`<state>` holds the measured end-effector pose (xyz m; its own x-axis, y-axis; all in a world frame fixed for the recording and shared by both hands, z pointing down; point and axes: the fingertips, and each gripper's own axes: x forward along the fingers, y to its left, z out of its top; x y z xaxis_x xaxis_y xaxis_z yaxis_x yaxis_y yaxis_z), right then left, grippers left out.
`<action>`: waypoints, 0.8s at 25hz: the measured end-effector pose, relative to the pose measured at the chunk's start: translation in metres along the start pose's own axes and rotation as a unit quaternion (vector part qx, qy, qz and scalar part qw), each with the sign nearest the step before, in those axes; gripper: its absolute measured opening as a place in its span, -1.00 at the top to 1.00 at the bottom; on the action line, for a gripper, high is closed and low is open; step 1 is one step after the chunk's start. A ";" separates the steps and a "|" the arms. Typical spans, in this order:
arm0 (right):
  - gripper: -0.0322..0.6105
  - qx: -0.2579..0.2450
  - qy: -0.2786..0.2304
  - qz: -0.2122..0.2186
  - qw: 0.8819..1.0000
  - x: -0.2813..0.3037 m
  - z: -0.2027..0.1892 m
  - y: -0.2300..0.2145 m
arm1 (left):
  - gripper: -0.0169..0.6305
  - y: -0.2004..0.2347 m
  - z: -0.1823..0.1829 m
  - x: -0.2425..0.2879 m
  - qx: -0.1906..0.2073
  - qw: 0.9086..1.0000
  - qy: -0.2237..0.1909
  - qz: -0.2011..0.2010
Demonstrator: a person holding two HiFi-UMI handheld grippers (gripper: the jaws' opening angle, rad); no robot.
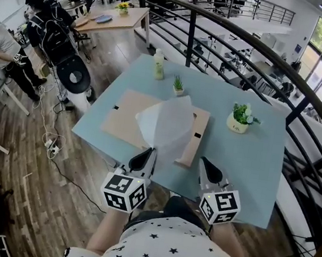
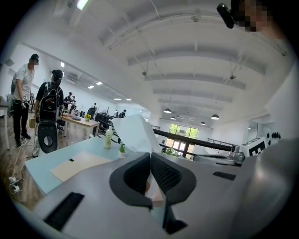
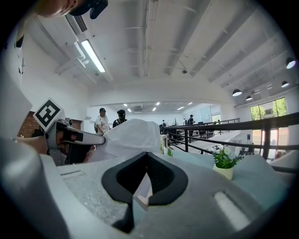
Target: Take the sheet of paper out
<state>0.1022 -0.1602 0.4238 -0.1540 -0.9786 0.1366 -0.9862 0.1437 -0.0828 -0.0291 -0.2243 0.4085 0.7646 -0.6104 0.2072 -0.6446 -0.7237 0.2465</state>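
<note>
A white sheet of paper [image 1: 167, 126] stands lifted and curved above a flat beige frame [image 1: 128, 117] lying on the light blue table [image 1: 245, 160]. My left gripper [image 1: 150, 153] is shut on the sheet's near edge. In the left gripper view the paper [image 2: 135, 133] rises out of the closed jaws [image 2: 150, 155], and the frame [image 2: 77, 163] lies to the left. My right gripper [image 1: 202, 160] is shut just right of the frame's near right corner, with nothing clearly held. In the right gripper view [image 3: 147, 156] the paper [image 3: 128, 137] bulges ahead to the left.
At the table's far side stand a pale bottle [image 1: 159, 64], a small green plant [image 1: 178, 86] and a white pot of flowers [image 1: 241, 118]. A black curved railing [image 1: 308, 98] runs behind and to the right of the table. People stand at the left [image 1: 44, 25].
</note>
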 end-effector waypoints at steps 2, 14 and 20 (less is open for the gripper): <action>0.88 -0.004 -0.001 -0.004 1.000 0.000 -0.001 -0.001 | 0.92 0.001 0.000 0.002 -0.005 1.000 0.001 -0.002; 0.88 -0.010 0.005 -0.004 1.000 0.009 -0.004 -0.008 | 0.92 0.012 -0.005 0.011 -0.020 1.000 0.008 0.003; 0.88 -0.013 0.009 -0.004 1.000 0.011 -0.003 -0.008 | 0.92 0.019 -0.005 0.011 -0.025 1.000 0.010 0.008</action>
<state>0.1085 -0.1718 0.4292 -0.1463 -0.9771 0.1548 -0.9887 0.1391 -0.0566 -0.0331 -0.2425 0.4203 0.7538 -0.6152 0.2309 -0.6569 -0.6962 0.2894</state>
